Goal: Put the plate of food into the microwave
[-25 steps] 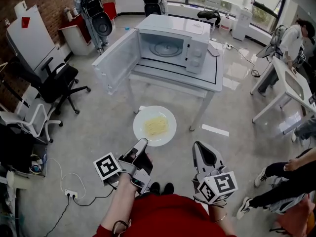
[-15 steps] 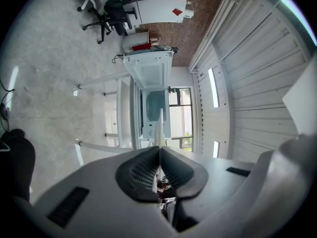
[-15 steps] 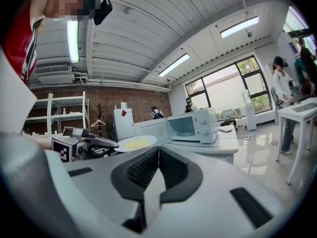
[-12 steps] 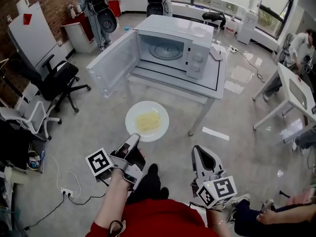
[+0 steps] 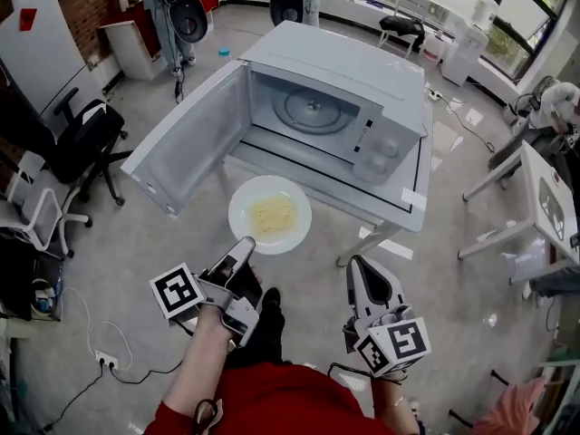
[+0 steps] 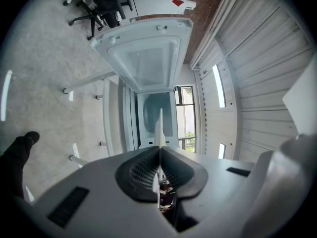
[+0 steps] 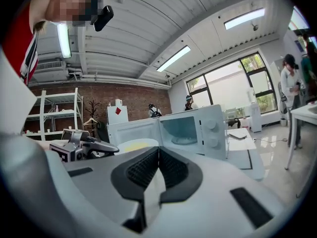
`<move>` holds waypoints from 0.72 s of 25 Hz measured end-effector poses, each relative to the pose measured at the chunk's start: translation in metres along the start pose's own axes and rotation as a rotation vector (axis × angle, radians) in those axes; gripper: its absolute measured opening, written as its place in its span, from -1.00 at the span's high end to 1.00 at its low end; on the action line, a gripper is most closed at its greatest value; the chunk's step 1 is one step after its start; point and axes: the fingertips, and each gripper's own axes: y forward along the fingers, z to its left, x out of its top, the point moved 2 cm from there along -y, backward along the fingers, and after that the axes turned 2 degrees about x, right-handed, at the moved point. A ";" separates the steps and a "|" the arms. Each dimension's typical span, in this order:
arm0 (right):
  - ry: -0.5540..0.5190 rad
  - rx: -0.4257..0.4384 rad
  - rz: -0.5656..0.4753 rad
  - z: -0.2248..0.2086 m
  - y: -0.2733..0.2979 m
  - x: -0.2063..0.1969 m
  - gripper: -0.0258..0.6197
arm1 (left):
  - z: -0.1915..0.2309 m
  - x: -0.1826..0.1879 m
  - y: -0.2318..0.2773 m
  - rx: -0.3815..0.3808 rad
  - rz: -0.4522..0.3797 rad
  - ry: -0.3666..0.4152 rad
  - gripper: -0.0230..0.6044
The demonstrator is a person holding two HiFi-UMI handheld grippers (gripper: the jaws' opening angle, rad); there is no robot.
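A white plate [image 5: 270, 215] with yellow noodles hangs level in front of the white microwave [image 5: 337, 98], just below its open cavity. My left gripper [image 5: 246, 244] is shut on the plate's near rim. In the left gripper view the plate [image 6: 159, 127] shows edge-on between the jaws of the left gripper [image 6: 159, 150], pointing at the cavity [image 6: 158, 114]. The microwave door [image 5: 186, 148] is swung wide to the left. My right gripper [image 5: 361, 266] is shut and holds nothing, lower right of the plate. In the right gripper view the right gripper [image 7: 158, 150] faces the microwave [image 7: 194, 128] and the plate [image 7: 131, 145].
The microwave stands on a white table [image 5: 410, 202]. Office chairs [image 5: 77, 143] are at the left, another table [image 5: 548, 208] and a person [image 5: 555, 102] at the right. More people [image 5: 172, 7] stand at the back. A power strip [image 5: 104, 360] and cables lie on the floor.
The person has walked toward the microwave. The plate in my left gripper has come from over the floor to just before the open cavity. The right gripper has followed, still shut.
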 end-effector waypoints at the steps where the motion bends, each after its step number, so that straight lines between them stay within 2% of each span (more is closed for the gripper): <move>1: -0.002 0.003 0.003 -0.003 0.017 0.006 0.87 | -0.001 0.009 0.012 -0.002 0.011 -0.008 0.86; 5: -0.013 0.013 0.018 -0.012 0.081 0.023 0.87 | -0.004 0.039 0.057 -0.018 0.056 -0.026 0.86; 9: -0.018 0.017 0.035 -0.022 0.119 0.033 0.87 | -0.008 0.059 0.094 -0.029 0.089 -0.028 0.86; 15: -0.036 0.034 0.092 -0.046 0.158 0.028 0.87 | -0.001 0.074 0.131 -0.037 0.081 -0.061 0.86; 18: -0.040 0.030 0.108 -0.055 0.172 0.025 0.87 | 0.006 0.077 0.144 -0.029 0.070 -0.047 0.86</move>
